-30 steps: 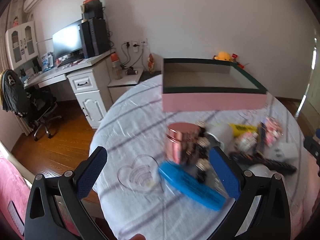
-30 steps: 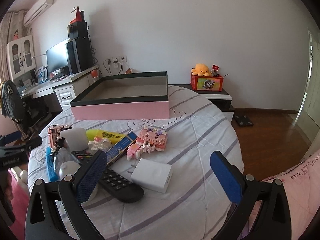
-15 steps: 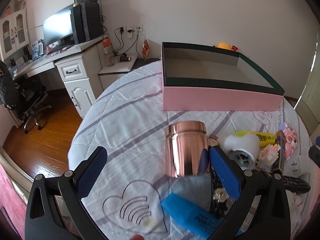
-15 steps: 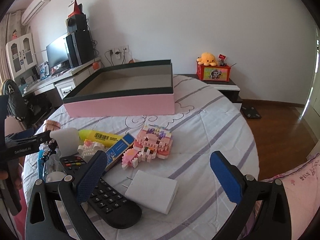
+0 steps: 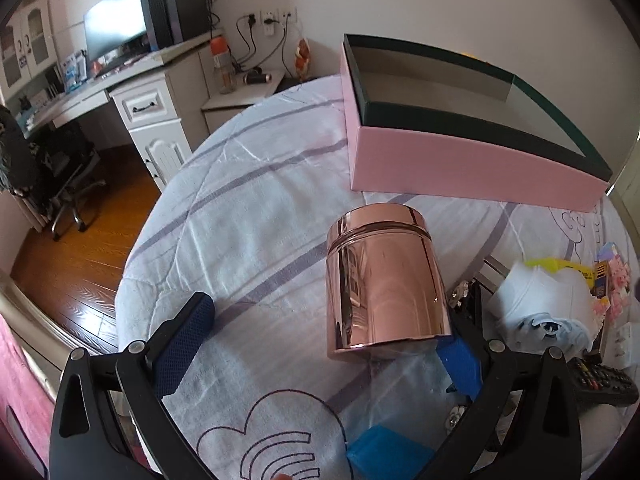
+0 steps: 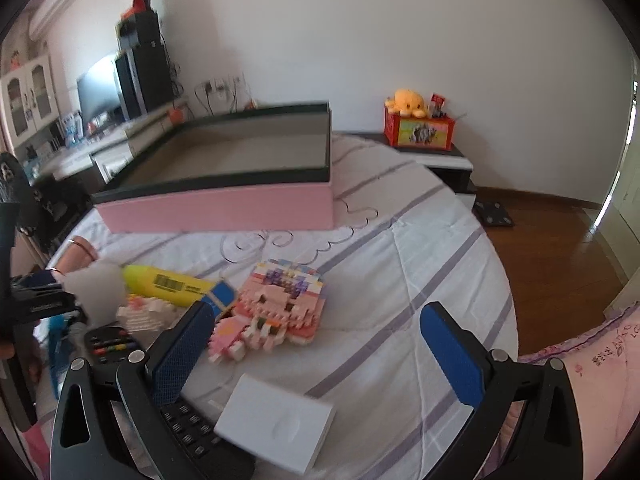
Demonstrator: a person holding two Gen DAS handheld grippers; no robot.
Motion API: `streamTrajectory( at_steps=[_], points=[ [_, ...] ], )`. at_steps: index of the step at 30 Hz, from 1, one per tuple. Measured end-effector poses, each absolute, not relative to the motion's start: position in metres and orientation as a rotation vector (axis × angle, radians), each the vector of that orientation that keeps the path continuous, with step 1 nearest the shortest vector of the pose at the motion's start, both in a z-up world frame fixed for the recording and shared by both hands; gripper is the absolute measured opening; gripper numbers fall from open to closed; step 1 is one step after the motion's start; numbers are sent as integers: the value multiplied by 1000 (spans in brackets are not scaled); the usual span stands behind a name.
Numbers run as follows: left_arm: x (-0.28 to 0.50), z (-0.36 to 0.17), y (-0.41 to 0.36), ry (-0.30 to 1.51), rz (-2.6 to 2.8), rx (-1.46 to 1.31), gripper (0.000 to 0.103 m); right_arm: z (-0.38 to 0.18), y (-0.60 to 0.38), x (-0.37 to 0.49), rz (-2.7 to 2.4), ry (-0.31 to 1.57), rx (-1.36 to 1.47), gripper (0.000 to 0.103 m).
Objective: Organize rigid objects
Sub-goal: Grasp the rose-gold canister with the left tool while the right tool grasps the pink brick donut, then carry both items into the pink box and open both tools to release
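My left claw (image 5: 320, 344) hangs spread apart with the rose-gold canister (image 5: 384, 280) upright between its fingers, hard by the right one, low right of centre, the pink box (image 5: 472, 164) beyond at upper right, my right claw (image 6: 316, 344) likewise apart, farther off.

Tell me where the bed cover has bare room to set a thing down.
Free: the cloth left of the copper can, toward the bed edge in front of the pink box; also the cloth right of the brick toy, before the box corner. The box inside is bare too. Crowded: around the remote, white block and yellow tube.
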State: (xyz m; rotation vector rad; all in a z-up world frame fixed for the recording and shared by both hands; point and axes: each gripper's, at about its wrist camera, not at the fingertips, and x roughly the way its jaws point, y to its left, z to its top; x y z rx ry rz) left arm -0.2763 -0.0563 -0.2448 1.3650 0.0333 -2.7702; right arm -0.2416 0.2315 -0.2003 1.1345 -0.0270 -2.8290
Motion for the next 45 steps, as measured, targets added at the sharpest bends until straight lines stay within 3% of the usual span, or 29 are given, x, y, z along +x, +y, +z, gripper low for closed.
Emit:
streamTrajectory(
  at_steps=[6,9,15,19,21,23,45],
  points=[
    [-275,-245,-57,34,-2780,1363,103,-213,225,-274,-2743,-3,1270,103],
    [-274,-243,-56,20,-2817,1346,98,-219,223,-279,-2707,-19,1298,94],
    [-271,-239,-44,-60,-2912,1325,68,-226,227,-288,-2673,-22,1332,66],
    [-272,-238,-39,-86,-2928,1330,59,-227,226,-292,-2678,-10,1329,66],
    [-271,-237,-39,-79,-2948,1330,49,-228,224,-293,-2685,20,1338,65],
    [-272,-235,-39,-85,-2958,1328,49,-228,219,-291,-2693,64,1332,61],
    [-250,-171,-26,-89,-3101,1099,47,-178,225,-276,-2733,60,1137,61]
  ],
)
